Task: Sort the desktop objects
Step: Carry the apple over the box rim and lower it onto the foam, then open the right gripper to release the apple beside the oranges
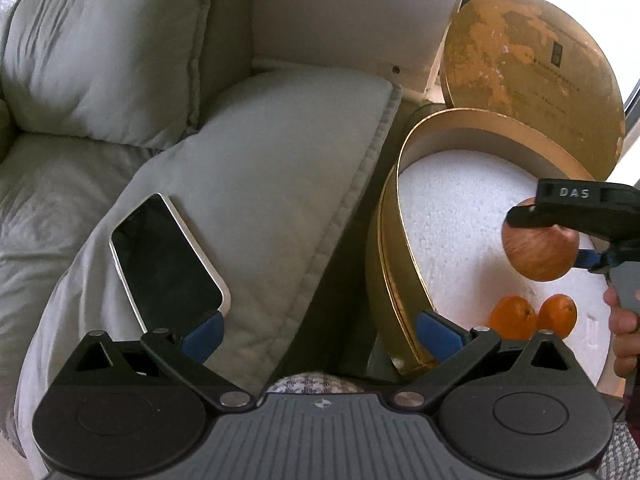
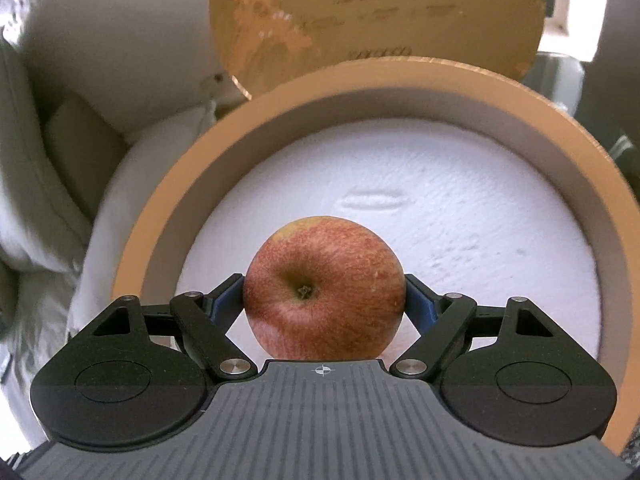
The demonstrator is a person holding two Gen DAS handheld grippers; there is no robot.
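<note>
My right gripper (image 2: 324, 300) is shut on a red apple (image 2: 324, 288), its blue pads pressing both sides, above the white foam floor of a round gold box (image 2: 160, 216). In the left wrist view the same apple (image 1: 538, 252) hangs in the right gripper (image 1: 544, 236) over the gold box (image 1: 394, 240), with two oranges (image 1: 534, 316) lying on the foam below it. My left gripper (image 1: 320, 336) is open with nothing between its fingers, over the gap between a pale cushion and the box. A phone (image 1: 168, 260) with a dark screen lies on the cushion beside the left fingertip.
The box's round gold lid (image 1: 532, 72) leans upright behind the box against a white wall. A pale sofa cushion (image 1: 260, 168) and sofa back (image 1: 100, 48) fill the left. A hand (image 1: 624, 320) holds the right gripper's handle at the right edge.
</note>
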